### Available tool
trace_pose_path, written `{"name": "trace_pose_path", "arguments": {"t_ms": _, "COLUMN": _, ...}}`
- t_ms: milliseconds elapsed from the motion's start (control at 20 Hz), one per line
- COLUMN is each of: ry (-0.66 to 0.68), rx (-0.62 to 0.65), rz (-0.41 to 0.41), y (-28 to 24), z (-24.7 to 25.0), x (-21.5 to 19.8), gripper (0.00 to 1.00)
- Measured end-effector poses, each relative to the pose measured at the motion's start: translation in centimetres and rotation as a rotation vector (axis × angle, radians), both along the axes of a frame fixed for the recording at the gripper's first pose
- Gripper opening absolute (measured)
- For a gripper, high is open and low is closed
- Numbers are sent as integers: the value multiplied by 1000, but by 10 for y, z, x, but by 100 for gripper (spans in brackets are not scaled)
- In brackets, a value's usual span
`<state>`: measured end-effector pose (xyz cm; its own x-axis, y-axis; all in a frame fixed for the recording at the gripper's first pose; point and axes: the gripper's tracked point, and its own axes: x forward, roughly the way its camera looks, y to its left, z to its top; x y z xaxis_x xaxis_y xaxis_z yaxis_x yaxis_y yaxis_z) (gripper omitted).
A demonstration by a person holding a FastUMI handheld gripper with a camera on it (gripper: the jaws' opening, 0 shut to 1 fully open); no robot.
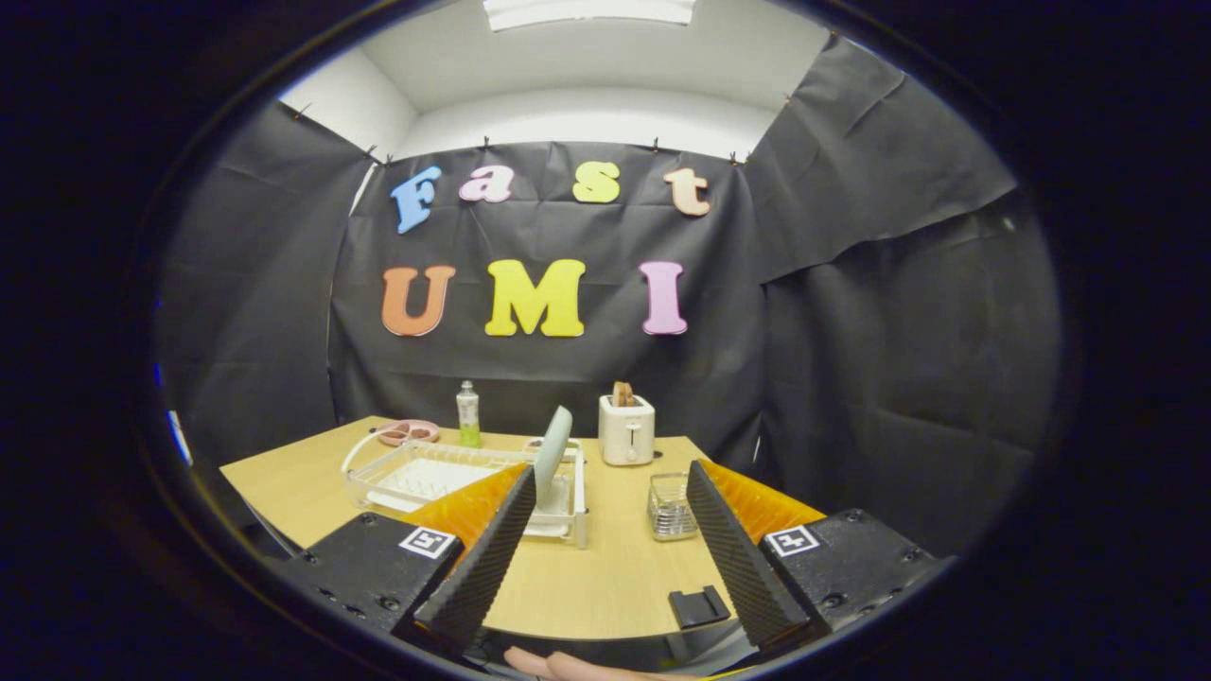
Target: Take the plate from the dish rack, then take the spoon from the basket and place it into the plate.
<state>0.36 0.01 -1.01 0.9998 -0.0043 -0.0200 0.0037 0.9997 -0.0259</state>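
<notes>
Wooden bench (605, 567) seen from low above its near edge, with the tool (605, 492) in the foreground. Its two black ribbed fingers (482, 558) stand wide apart and hold nothing; only bare bench top lies between them.

Beyond the left finger sits a clear and white dish rack (416, 478). A pale green plate (552, 454) stands on edge at the right end of the rack, leaning slightly, just past the tip of the left finger and not touching it.

Ahead of the right finger, and just to its left, stands a small clear basket (670, 506). Whether a spoon lies inside cannot be made out.

Further back, near the booth's dark cloth wall, a white toaster (626, 428) holds a brown slice in its slot. To its left, behind the rack, a small bottle (467, 414) with a green lower half stands upright, and a pink dish (408, 432) rests on the bench beside it.

A small black clip-like piece (698, 606) lies on the bench close to the base of the right finger. Part of a person's hand (568, 665) shows below the tool at the near edge.
</notes>
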Motion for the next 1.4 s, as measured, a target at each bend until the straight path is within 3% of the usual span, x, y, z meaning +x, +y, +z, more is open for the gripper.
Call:
{"name": "trace_pose_path", "arguments": {"t_ms": 650, "ry": 30, "rx": -43, "rz": 25, "y": 16, "z": 20, "x": 29, "gripper": 100}}
{"name": "trace_pose_path", "arguments": {"t_ms": 1100, "ry": 150, "rx": -107, "rz": 30, "y": 46, "z": 44, "x": 133, "gripper": 100}}
{"name": "trace_pose_path", "arguments": {"t_ms": 1400, "ry": 367, "rx": -110, "rz": 22, "y": 74, "z": 42, "x": 228, "gripper": 100}}
